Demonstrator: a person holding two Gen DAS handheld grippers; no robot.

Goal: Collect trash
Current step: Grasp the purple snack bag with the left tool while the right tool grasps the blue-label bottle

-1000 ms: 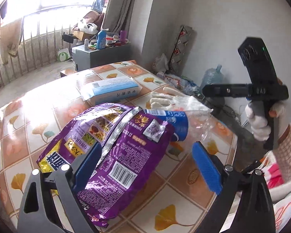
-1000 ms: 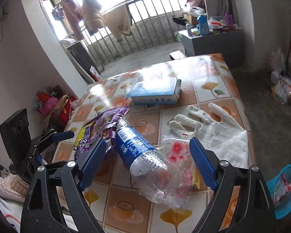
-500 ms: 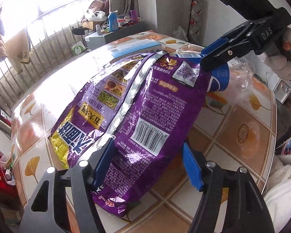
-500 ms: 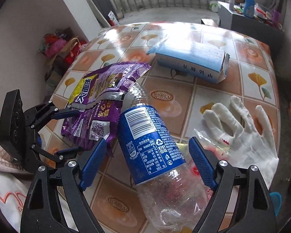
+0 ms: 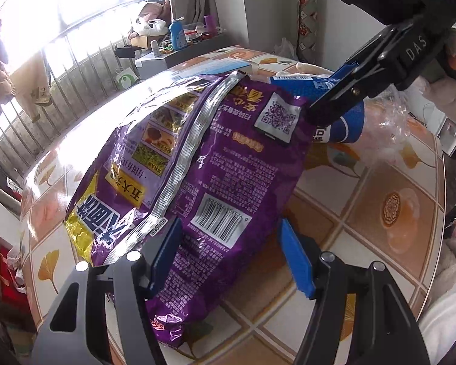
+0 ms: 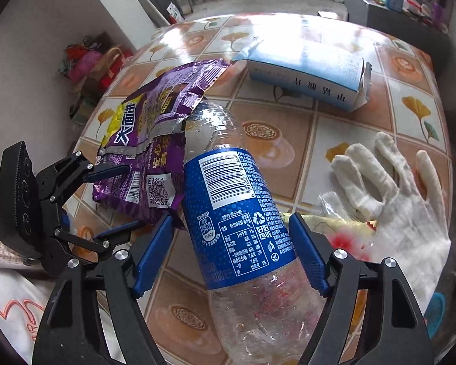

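A purple snack bag (image 5: 203,164) lies on the tiled table, its near end between the open jaws of my left gripper (image 5: 231,255). An empty plastic bottle with a blue label (image 6: 240,222) lies between the open jaws of my right gripper (image 6: 228,255); its neck end rests against the purple bag (image 6: 149,140). The pads stand close beside the bottle, and contact is unclear. The right gripper also shows in the left wrist view (image 5: 343,91), over the bottle (image 5: 340,121). The left gripper shows in the right wrist view (image 6: 112,200).
A blue and white carton (image 6: 304,73) lies at the far side of the table (image 6: 404,70). A white glove (image 6: 395,188) and a crumpled clear wrapper (image 6: 346,228) lie right of the bottle. Bags (image 6: 88,64) sit on the floor at left, a blue bin (image 6: 434,310) at right.
Both grippers have moved forward and down over their objects. The left jaws now straddle the purple bag more closely; the right jaws sit lower around the bottle.
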